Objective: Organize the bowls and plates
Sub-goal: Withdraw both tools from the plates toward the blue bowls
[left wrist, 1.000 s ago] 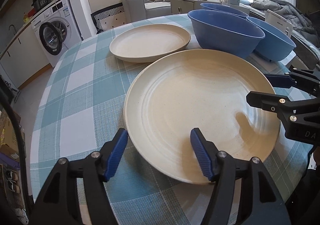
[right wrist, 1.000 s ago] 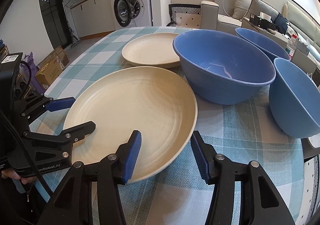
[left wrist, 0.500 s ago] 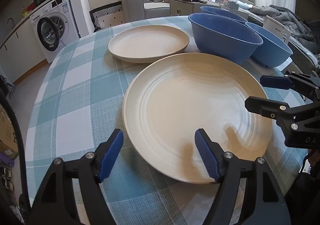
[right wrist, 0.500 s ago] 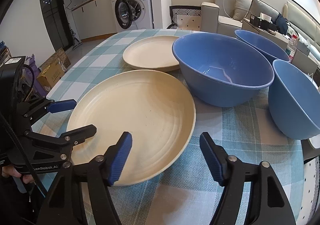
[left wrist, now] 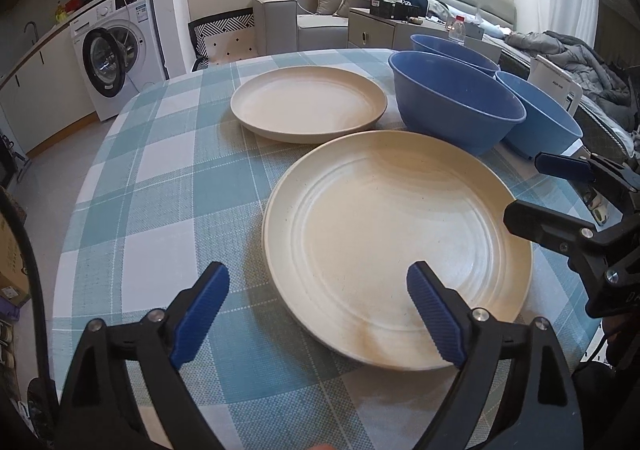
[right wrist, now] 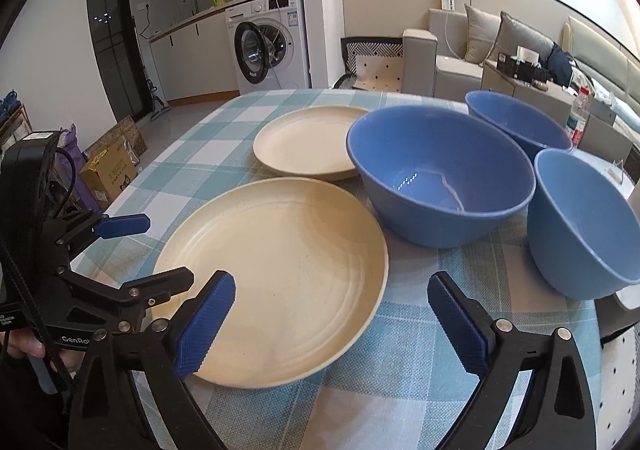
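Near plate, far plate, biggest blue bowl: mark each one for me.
near plate (left wrist: 396,234), left wrist view, flat centre.
far plate (left wrist: 308,106), left wrist view, flat centre.
biggest blue bowl (right wrist: 440,170), right wrist view, inner wall.

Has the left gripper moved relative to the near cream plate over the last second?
Yes. The left gripper has backed away and opened wider: its fingertips now sit nearer the near plate's front edge, with more tablecloth visible.

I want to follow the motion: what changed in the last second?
Both grippers, left gripper and right gripper, pulled back from the near plate and opened wider. Nothing was grasped. Near plate, far plate and three blue bowls stayed put.
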{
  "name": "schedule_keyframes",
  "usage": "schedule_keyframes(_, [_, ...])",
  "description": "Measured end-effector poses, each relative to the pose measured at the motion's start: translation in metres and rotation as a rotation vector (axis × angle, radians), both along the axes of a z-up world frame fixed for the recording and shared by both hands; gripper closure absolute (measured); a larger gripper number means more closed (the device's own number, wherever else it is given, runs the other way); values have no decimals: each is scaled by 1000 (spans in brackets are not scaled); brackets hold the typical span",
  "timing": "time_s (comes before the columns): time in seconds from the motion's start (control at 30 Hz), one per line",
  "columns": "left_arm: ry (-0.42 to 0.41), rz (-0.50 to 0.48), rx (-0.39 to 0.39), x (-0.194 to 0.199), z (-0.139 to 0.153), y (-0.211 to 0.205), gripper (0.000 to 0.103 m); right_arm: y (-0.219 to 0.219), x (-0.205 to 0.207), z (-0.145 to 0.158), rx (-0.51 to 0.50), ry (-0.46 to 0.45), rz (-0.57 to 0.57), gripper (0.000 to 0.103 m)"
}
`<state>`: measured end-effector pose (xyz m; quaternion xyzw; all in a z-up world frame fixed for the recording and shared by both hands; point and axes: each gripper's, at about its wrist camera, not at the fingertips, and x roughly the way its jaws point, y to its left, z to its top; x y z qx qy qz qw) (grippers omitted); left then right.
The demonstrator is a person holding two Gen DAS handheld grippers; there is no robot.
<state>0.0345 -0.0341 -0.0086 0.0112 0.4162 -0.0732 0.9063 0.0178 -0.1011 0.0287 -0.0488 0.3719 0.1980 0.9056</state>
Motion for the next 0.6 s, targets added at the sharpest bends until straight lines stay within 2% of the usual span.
schedule_keyframes(0.23, [-25, 11, -16, -1, 8, 4, 0, 5, -2, 13, 9, -45, 19, 2])
schedule_keyframes(0.6, [-50, 60, -19, 3, 14, 15, 0, 2, 5, 28, 45, -72, 29, 1])
